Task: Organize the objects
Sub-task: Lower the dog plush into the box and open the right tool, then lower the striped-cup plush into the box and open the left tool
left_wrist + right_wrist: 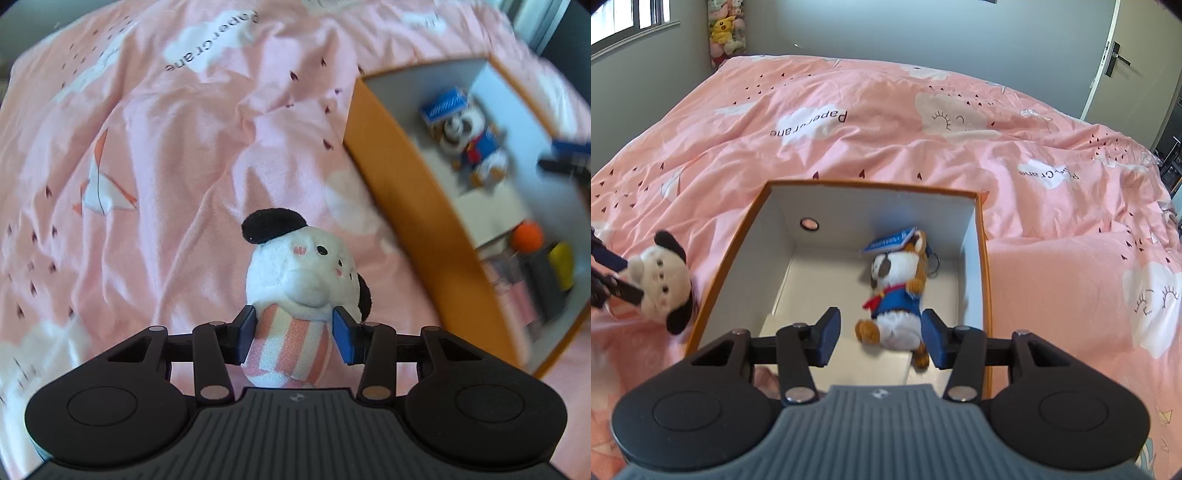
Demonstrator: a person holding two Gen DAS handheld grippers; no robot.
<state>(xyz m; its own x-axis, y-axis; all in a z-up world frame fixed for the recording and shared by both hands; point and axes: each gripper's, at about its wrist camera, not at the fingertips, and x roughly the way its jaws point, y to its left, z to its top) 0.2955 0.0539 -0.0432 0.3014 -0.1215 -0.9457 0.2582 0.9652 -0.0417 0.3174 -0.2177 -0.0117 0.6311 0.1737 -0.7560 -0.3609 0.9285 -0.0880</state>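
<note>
The white plush dog [306, 273], with black ears and a pink-and-white striped body, sits clamped between the blue pads of the left gripper [293, 334], whose jaws press on its striped body from both sides. It hangs over the pink bedspread [147, 155], just beside the outer wall of the orange box [399, 162]; from the right wrist view the same dog [665, 280] shows at the box's [716, 273] left side, outside it. Inside the white-lined box lies a second plush toy [897, 291] in a blue jacket and red scarf, with a blue tag at its head. The right gripper [881, 338] hovers over the near end of the box with its jaws apart, one on each side of that toy's lower body, not pressing on it. An orange ball [528, 236] and a yellow item [563, 264] show, blurred, at the box's other end. The bedspread [960, 155] carries white clouds and the printed word "Papercrane". Plush toys [726, 31] stand piled in the far corner of the room, and a door [1134, 62] stands at the right
</note>
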